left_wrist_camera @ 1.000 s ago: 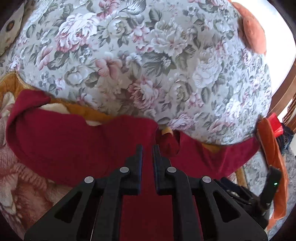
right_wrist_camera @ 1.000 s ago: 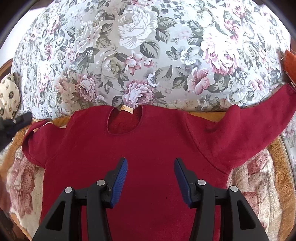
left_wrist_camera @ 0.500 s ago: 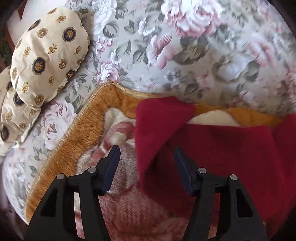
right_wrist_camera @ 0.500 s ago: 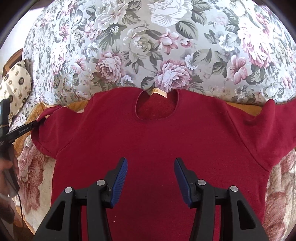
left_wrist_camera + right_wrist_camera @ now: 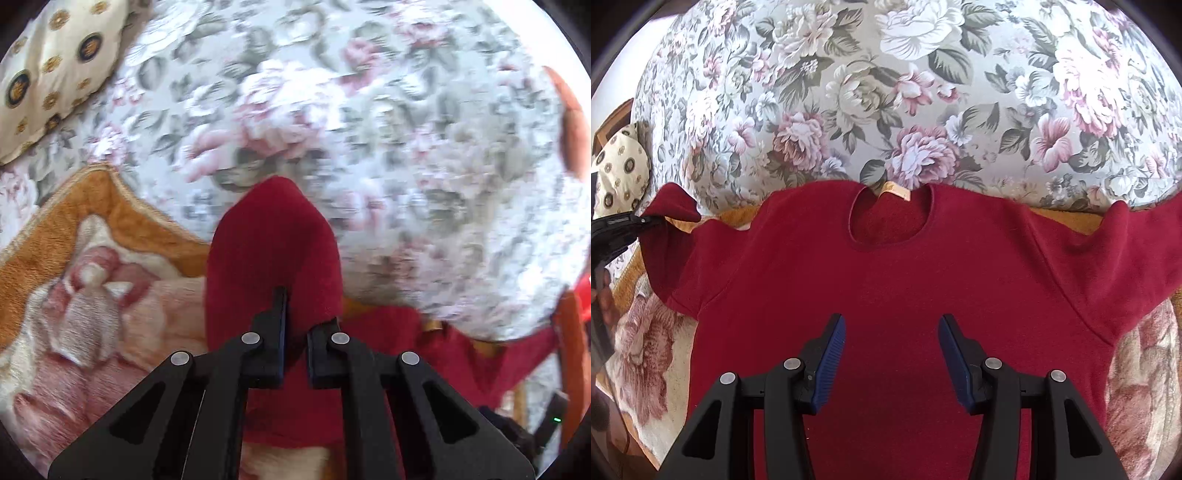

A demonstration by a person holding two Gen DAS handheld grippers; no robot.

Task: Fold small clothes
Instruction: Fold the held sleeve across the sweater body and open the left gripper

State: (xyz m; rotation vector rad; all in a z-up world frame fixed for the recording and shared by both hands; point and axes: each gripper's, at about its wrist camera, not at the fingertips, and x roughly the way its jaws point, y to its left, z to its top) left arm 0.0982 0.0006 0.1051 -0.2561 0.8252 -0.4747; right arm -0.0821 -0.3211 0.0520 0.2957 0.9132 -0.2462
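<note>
Left wrist view: left gripper [image 5: 295, 314] had its jaws clamped on the sleeve [image 5: 273, 243] of the red sweater [image 5: 436, 350]. Sleeve was lifted, cuff end poking up past the fingertips toward the floral bedspread [image 5: 406, 129]. Frame blurred. Orange-edged blanket [image 5: 74, 229] sat left of the sleeve, gold-patterned pillow [image 5: 48, 66] at top left.

Right wrist view: right gripper [image 5: 892, 332] hung over the sweater's [image 5: 886, 295] chest, jaws wide apart, nothing between them, blue pads [image 5: 831, 354] showing. Sweater lay front-up, flat on the blanket [image 5: 646, 339], neckline [image 5: 890, 218] toward the bedspread [image 5: 886, 92], tan label at the collar. One sleeve ran out to the right edge. The other sleeve [image 5: 672, 214] was pinched at far left by the left gripper [image 5: 635, 221], raised off the blanket.
</note>
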